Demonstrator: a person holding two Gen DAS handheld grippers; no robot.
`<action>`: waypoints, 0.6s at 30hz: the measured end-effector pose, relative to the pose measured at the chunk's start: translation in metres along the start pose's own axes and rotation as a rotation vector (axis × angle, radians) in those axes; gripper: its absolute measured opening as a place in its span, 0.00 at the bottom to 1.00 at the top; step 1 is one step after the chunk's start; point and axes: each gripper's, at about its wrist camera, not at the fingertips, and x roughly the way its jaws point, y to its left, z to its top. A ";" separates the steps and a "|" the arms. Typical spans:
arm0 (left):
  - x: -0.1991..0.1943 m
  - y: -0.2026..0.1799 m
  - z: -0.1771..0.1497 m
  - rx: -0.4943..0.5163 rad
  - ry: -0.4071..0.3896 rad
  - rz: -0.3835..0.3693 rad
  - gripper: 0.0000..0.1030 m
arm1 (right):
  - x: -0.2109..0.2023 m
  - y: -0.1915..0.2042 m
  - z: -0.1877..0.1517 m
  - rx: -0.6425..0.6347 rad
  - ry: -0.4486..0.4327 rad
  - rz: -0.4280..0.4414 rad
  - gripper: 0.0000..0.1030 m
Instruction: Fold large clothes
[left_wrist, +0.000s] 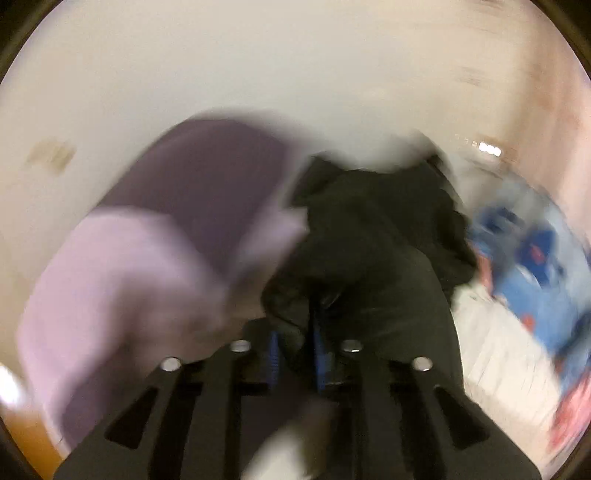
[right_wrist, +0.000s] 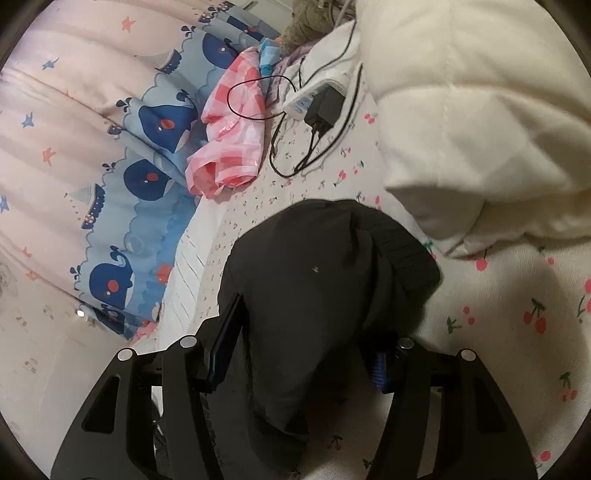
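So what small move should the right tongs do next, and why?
Probably close the right tongs on the black garment. Their jaws stand open with the cloth between them, lying on the cherry-print sheet, while the left tongs already pinch black fabric. Then both can lift.

Both handheld rigs share one build. The left tool, blurred in its own view, shows matte black linkage arms with long triangular cut-outs, four round silver pivot screws in a row, and blue ribbed pads on the inner faces of its fingers. The right tool shows the same black cut-out arms, four silver screws, one dark flat finger at left and a blue pad at right.
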 end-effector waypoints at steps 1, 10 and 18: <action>-0.002 0.036 0.008 -0.088 0.056 -0.011 0.33 | 0.000 -0.001 -0.001 0.003 0.006 0.002 0.55; -0.113 0.027 -0.098 0.085 -0.159 -0.102 0.91 | -0.006 -0.001 -0.003 0.046 0.038 0.030 0.76; -0.071 -0.113 -0.224 0.269 -0.045 -0.412 0.93 | -0.013 -0.004 -0.001 0.064 -0.003 0.047 0.81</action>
